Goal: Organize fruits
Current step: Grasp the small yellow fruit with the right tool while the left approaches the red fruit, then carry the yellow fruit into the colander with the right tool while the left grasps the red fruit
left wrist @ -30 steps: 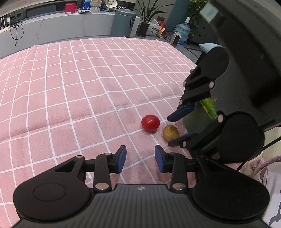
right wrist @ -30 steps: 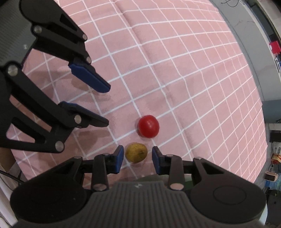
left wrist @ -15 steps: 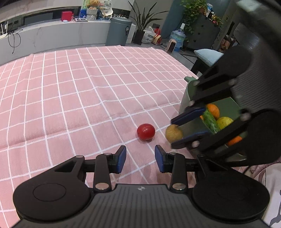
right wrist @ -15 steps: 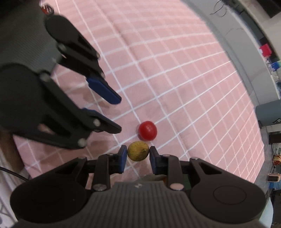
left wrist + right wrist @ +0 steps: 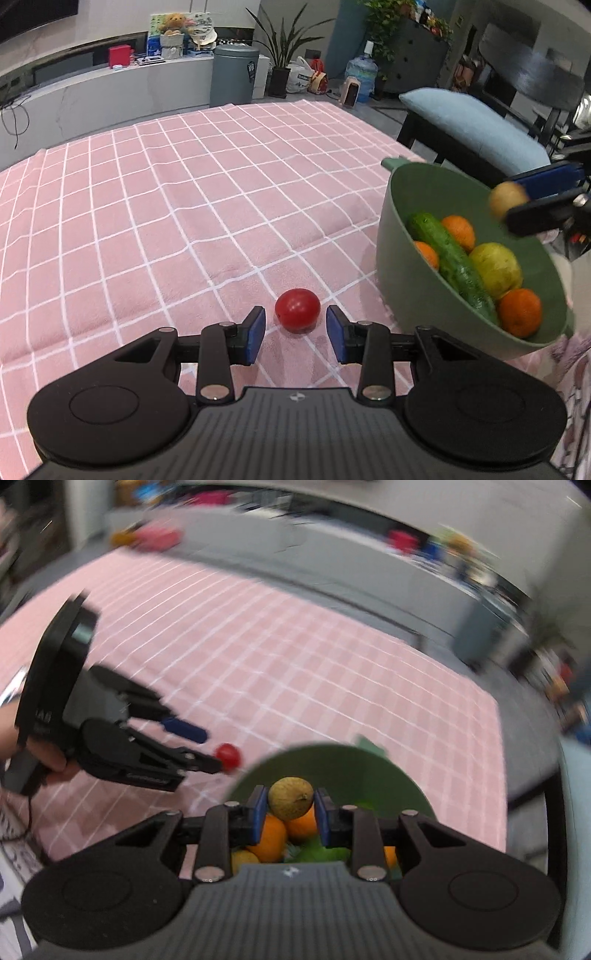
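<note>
A red tomato (image 5: 297,310) lies on the pink checked cloth, just ahead of and between the fingers of my open left gripper (image 5: 295,334). My right gripper (image 5: 290,814) is shut on a small brown-yellow fruit (image 5: 290,798) and holds it above the green bowl (image 5: 402,781). In the left wrist view the bowl (image 5: 399,273) stands at the right and holds oranges (image 5: 520,312), a cucumber (image 5: 454,266) and a yellow-green fruit (image 5: 496,266). The held fruit (image 5: 506,199) hangs over its far rim. The tomato (image 5: 228,755) also shows in the right wrist view.
The pink cloth (image 5: 155,206) covers the table, its far edge near a grey bin (image 5: 233,75). A chair with a light blue cushion (image 5: 472,129) stands behind the bowl. The right wrist view is blurred by motion.
My right gripper closed on the brown-yellow fruit, lifted it off the cloth and carried it over the bowl. My left gripper moved up to the tomato.
</note>
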Tool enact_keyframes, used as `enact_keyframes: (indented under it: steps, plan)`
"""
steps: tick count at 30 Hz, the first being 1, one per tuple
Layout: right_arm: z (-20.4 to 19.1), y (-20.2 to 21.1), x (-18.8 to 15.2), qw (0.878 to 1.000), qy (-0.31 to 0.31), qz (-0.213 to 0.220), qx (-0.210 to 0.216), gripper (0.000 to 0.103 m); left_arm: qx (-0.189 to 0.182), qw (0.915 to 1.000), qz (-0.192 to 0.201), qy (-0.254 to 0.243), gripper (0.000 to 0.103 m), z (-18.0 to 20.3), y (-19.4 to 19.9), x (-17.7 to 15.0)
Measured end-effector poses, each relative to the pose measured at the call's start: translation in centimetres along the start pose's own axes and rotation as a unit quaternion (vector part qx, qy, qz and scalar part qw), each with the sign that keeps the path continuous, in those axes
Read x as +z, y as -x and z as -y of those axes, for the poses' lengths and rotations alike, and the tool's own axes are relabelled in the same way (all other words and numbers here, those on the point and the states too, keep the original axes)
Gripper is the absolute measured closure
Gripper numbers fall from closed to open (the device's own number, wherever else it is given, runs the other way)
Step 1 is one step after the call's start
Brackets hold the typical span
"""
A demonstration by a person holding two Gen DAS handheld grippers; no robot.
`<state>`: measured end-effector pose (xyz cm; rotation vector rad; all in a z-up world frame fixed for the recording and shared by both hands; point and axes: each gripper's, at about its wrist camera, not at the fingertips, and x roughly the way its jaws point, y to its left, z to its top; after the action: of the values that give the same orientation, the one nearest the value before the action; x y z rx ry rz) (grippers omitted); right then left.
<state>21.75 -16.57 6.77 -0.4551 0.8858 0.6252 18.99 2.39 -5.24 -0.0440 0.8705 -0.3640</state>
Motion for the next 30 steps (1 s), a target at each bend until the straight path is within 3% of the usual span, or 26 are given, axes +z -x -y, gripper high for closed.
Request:
enact_keyframes:
  steps: [4, 8, 13, 22, 30]
  plan:
    - [2.2, 0.9, -3.2, 0.995, -0.1, 0.017, -0.025, 0.079, 0.007, 0.9999, -0.002, -0.012, 0.059, 0.3, -0.7, -0.1]
    - [3.0, 0.3, -5.4, 0.988, -0.147, 0.015, -0.045, 0.079, 0.007, 0.9998, -0.002, -0.016, 0.06, 0.4, -1.2, 0.0]
    - [2.5, -0.9, -6.4, 0.986, -0.149, 0.014, -0.067, 0.079, 0.013, 0.9996, -0.002, -0.025, 0.07, 0.7, -1.4, -0.1]
    - [1.1, -3.0, -6.4, 0.99, -0.138, 0.021, -0.011, 0.079, 0.01, 0.9999, 0.009, 0.007, 0.071, 0.3, 0.4, -0.1]
    - [0.6, -4.9, -6.1, 0.991, -0.135, 0.008, 0.012, 0.079, -0.002, 0.9988, 0.022, 0.044, 0.071, 1.2, 4.1, 0.7]
